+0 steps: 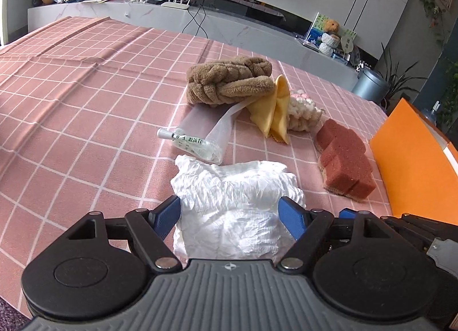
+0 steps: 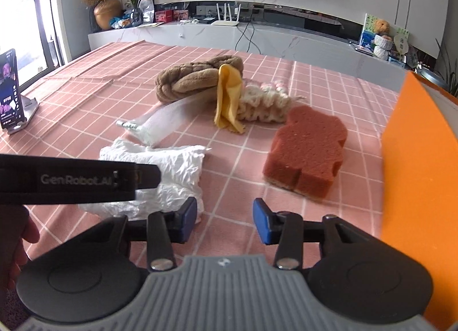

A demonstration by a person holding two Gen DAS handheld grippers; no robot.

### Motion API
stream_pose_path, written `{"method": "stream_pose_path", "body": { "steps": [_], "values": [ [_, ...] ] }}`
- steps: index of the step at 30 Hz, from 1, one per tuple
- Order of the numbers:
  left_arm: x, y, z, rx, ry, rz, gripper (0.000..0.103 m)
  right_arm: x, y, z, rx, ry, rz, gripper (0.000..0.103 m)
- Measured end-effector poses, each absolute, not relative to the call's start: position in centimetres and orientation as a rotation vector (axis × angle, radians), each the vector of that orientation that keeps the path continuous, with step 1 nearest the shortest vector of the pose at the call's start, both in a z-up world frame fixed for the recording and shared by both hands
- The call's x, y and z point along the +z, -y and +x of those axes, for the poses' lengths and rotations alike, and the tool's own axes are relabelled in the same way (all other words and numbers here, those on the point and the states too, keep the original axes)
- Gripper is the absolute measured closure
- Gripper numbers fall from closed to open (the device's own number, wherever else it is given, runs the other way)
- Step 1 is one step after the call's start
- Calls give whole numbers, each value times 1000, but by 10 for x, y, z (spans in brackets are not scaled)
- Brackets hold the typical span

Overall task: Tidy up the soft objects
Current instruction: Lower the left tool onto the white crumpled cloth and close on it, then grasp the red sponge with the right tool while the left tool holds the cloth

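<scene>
Pink checked tablecloth [image 1: 86, 107] is spread under the soft objects, with an orange box [image 2: 415, 165] stood at the right edge, its contents hidden. White crumpled cloth [image 1: 234, 205] is straddled by the wide-spread left gripper [image 1: 229, 216], not yet clamped. Nothing is held by the parted right gripper [image 2: 224, 220], near the sponge [image 2: 306, 150].

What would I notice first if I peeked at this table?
Probably the crumpled white tissue right up front, sitting between the open blue fingers of the left gripper. Next, the red-brown sponge on the pink checked tablecloth, close to the bright orange box at the right edge.
</scene>
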State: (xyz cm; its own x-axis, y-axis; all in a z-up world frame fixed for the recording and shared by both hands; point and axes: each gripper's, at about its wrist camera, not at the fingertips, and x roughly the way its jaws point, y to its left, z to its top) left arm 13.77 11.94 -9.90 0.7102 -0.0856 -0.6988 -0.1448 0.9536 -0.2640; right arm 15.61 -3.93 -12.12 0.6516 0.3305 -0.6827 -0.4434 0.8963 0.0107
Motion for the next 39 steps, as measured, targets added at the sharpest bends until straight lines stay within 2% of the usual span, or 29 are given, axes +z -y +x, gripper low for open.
{"method": "stream_pose_path", "body": {
  "steps": [3,5,7,11,15,17,19,23,24,25,27,35,39],
  "values": [
    [-102,-118,141,29,-785,-316,13,-126,34,159,461,-740,-175,68],
    [-102,-114,143,23,-787,-294,13,-127,33,160,470,-740,-167,74],
    [-102,-108,146,16,-785,-272,14,-129,32,162,485,-747,-154,84],
    [-102,-100,149,-9,-779,-226,43,-129,28,162,502,-744,-164,85],
    [-102,-101,149,-37,-776,-247,56,-127,29,164,505,-759,-157,84],
    [-101,-104,149,-36,-769,-262,61,-124,30,164,496,-751,-162,79],
    [-97,-107,148,-24,-746,-275,61,-121,32,162,483,-730,-172,67],
    [-89,-114,151,1,-715,-284,61,-111,43,161,399,-655,-170,62],
    [-88,-115,153,4,-710,-282,61,-108,45,162,374,-634,-171,55],
    [-86,-116,155,5,-704,-281,61,-106,47,164,349,-614,-173,41],
    [-83,-117,159,7,-693,-281,61,-102,49,170,298,-575,-177,20],
    [-84,-116,173,9,-686,-266,61,-102,57,214,164,-605,-87,6],
    [-89,-117,176,10,-697,-273,61,-110,61,230,123,-658,-27,6]
  ]
}}
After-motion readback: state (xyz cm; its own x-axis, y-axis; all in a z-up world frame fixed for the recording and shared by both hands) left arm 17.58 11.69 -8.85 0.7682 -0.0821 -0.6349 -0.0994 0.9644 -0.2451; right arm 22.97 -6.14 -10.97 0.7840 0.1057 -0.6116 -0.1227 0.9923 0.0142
